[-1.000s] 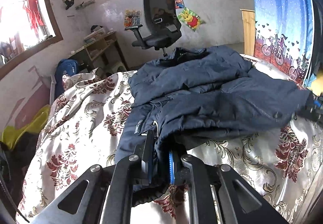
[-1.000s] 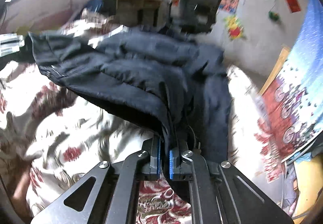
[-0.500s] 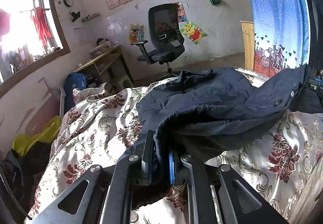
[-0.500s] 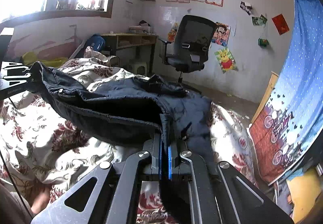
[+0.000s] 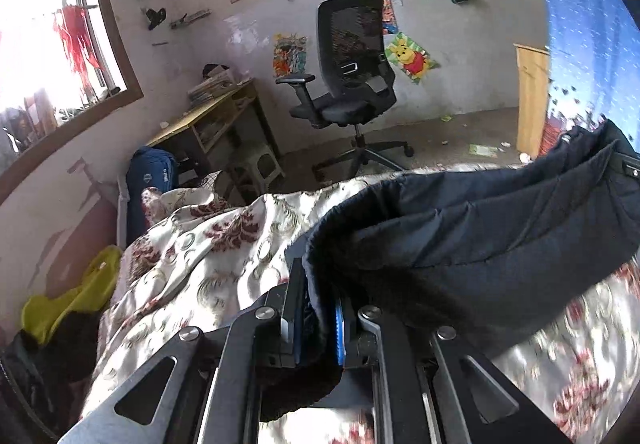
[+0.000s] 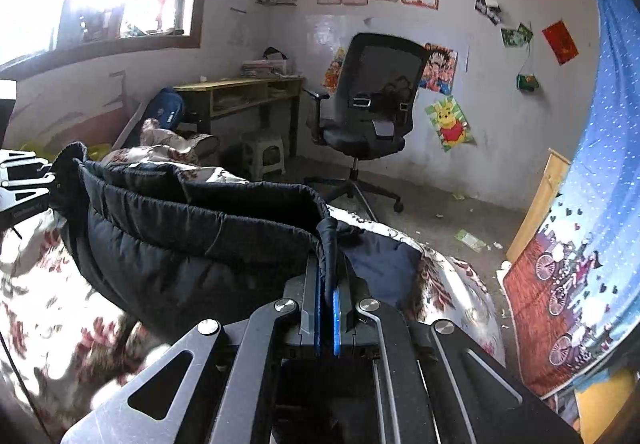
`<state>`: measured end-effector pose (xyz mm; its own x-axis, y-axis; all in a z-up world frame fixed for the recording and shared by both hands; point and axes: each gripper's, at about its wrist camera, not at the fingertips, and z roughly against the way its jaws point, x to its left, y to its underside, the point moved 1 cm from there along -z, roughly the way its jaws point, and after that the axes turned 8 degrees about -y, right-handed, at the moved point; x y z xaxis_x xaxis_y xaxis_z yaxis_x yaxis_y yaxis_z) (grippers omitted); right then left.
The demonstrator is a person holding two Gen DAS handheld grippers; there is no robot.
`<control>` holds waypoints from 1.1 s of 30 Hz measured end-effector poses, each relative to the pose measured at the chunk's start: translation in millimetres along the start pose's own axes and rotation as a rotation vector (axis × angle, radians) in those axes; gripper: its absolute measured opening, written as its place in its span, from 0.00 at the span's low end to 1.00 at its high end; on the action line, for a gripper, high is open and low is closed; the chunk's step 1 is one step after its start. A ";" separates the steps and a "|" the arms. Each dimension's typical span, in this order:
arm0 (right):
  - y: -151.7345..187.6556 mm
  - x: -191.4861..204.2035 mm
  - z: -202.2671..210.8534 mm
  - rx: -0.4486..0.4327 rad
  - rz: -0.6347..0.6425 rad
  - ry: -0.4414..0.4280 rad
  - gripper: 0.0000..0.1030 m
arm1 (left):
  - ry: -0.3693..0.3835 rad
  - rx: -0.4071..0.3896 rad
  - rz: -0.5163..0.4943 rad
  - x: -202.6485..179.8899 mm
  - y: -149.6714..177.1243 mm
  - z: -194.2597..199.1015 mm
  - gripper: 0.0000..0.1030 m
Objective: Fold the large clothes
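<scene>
One dark navy quilted jacket [image 5: 480,240] hangs stretched between two claws above a bed, its padded panels stitched in long seams and its edge sagging in a soft trough. The left claw [image 5: 316,308] is clamped on a thick bunch of the jacket's hem, blue pads pressing the fabric from both sides; the right claw [image 6: 328,296] is pinched tight on a thin fold of the same garment, its pads nearly meeting. In the right wrist view the jacket [image 6: 192,244] runs leftward to the other claw at the frame's edge, and part of it lies on the bed beyond the fingers. The bed carries one glossy cream bedspread [image 5: 208,264] printed with dark red floral scrolls, rumpled into ridges. Behind it stand one black mesh-backed office chair [image 5: 352,76] on a wheeled star base, one wooden table [image 5: 212,116] with an open shelf, one small pale plastic stool [image 6: 264,156] and one blue backpack [image 5: 150,176]. Paper certificates and cartoon posters dot the pale wall; a blue printed curtain [image 6: 596,164] hangs at right.
</scene>
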<state>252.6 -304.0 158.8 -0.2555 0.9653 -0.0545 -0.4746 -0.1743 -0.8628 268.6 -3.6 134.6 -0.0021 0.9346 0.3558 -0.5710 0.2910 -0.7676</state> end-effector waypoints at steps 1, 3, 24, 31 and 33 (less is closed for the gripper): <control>-7.9 -4.9 -16.2 0.012 0.005 0.001 0.03 | -0.001 -0.002 0.003 -1.3 -6.3 -14.3 0.11; -19.1 -11.1 -43.6 0.027 0.014 0.004 0.03 | -0.004 -0.002 0.016 -3.7 -17.7 -43.4 0.11; -29.3 -20.0 -256.5 0.063 -0.007 0.118 0.03 | 0.037 0.018 0.131 -22.7 -37.6 -219.5 0.06; -56.0 -15.5 -281.4 0.051 0.037 0.167 0.03 | 0.007 0.033 0.184 -25.2 -52.7 -253.3 0.06; -58.5 -17.4 -296.4 0.077 0.034 0.174 0.03 | 0.008 0.057 0.188 -29.0 -51.2 -267.8 0.06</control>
<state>534.5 -253.0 61.3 -0.1256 0.9766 -0.1747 -0.5334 -0.2149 -0.8181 517.7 9.2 20.8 -0.1064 0.9731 0.2044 -0.6068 0.0993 -0.7886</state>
